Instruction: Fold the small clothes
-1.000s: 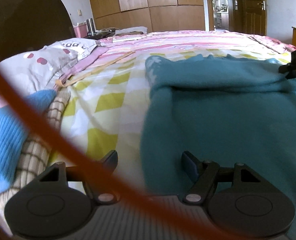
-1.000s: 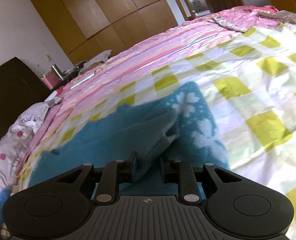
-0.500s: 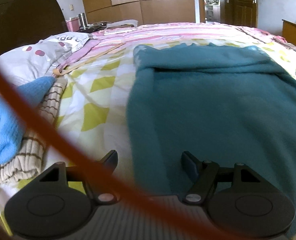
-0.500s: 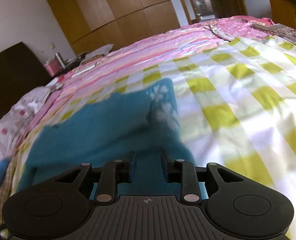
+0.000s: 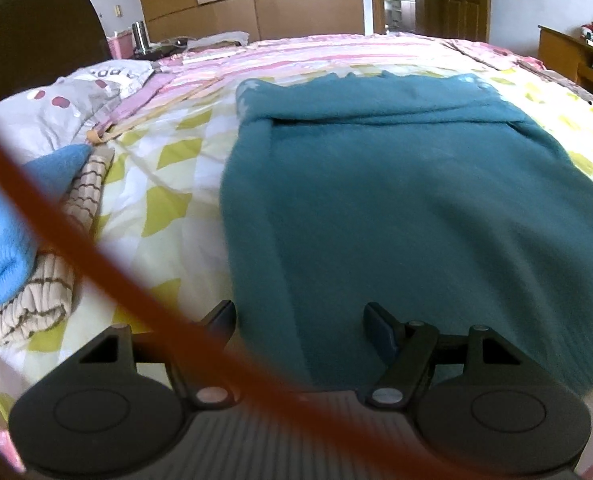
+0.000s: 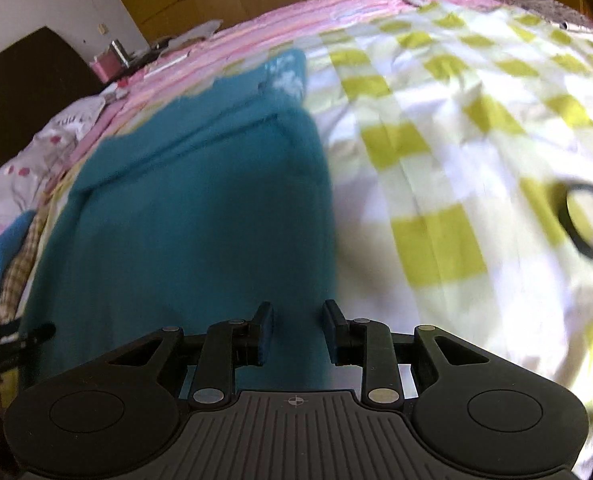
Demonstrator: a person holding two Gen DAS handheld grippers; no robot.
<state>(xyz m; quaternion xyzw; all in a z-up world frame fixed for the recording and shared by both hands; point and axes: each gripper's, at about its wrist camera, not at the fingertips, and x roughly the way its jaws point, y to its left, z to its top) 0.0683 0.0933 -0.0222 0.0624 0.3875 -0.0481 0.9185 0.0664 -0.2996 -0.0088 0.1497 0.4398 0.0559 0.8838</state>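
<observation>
A teal knit garment (image 5: pixel 396 200) lies flat on the checked bedspread, its far part folded over toward me in a band. It also shows in the right wrist view (image 6: pixel 192 208). My left gripper (image 5: pixel 298 322) is open wide and empty over the garment's near left edge. My right gripper (image 6: pixel 297 330) is open with a narrower gap and empty, above the garment's near right edge. The left gripper's tip (image 6: pixel 0 340) shows at the far left of the right wrist view.
A folded blue and beige striped pile of clothes (image 5: pixel 20 248) lies at the left of the bed, by a grey pillow (image 5: pixel 64 104). An orange cable (image 5: pixel 96 256) crosses the left wrist view. A black ring-shaped object (image 6: pixel 592 220) hangs at the right.
My right gripper has let go of the teal fold, opened a little and pulled back toward the near edge. My left gripper has risen and drawn back, still open.
</observation>
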